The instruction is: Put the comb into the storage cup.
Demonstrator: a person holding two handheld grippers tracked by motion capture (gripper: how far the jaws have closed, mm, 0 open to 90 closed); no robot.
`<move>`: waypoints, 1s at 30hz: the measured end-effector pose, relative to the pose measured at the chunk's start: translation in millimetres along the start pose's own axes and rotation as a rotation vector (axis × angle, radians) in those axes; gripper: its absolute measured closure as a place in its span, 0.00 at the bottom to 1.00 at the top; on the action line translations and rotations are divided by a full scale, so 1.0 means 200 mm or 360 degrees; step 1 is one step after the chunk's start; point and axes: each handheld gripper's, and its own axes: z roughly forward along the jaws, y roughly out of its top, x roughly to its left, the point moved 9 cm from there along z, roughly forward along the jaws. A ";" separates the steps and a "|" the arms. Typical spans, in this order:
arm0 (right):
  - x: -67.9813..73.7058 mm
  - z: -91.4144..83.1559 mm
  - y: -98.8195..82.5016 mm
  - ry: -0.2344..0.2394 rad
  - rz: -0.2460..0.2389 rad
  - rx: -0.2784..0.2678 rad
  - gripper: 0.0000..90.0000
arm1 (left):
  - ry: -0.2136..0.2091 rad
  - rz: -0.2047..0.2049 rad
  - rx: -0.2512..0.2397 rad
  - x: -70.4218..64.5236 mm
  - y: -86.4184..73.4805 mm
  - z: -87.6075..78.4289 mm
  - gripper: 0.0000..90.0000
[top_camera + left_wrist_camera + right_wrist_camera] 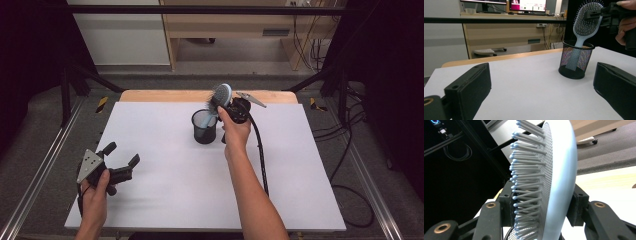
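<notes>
A light blue hairbrush [220,96] stands with its handle down inside a black mesh cup [204,127] near the table's middle back. My right gripper [226,102] is shut on the brush head; in the right gripper view the pads [577,206] press the brush [551,185] from both sides. In the left gripper view the brush [586,22] leans out of the cup [574,60] with the right gripper [599,15] clamped on its head. My left gripper [122,159] rests open at the table's front left, nothing between its fingers [466,87].
A white sheet covers the table [165,165], with a wooden edge at the back. A black cable [260,150] trails from the right gripper along the forearm. Wooden furniture and cables lie beyond the table.
</notes>
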 end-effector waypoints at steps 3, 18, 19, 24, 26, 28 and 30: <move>0.00 0.00 0.00 -0.0004 0.0009 0.0005 0.56 | -0.0003 0.0002 -0.0003 0.00 0.00 0.00 0.02; -0.03 0.01 -0.03 0.0011 0.0018 0.0022 0.55 | 0.0003 -0.0006 -0.0005 0.01 0.00 0.00 0.02; -0.03 0.01 -0.03 0.0014 0.0014 0.0024 0.55 | 0.0003 -0.0004 -0.0004 0.01 0.00 0.00 0.02; -0.04 0.00 -0.03 0.0019 0.0007 0.0038 0.55 | 0.0001 -0.0004 -0.0005 0.00 0.00 0.00 0.02; -0.04 0.00 -0.03 0.0019 0.0005 0.0039 0.55 | 0.0003 -0.0006 -0.0004 0.00 0.00 0.00 0.02; -0.04 0.00 -0.03 0.0014 -0.0002 0.0042 0.54 | 0.0001 -0.0009 -0.0004 0.00 0.00 0.01 0.02; -0.04 0.00 -0.03 0.0012 -0.0010 0.0046 0.54 | -0.0003 -0.0005 0.0000 0.00 0.00 0.01 0.02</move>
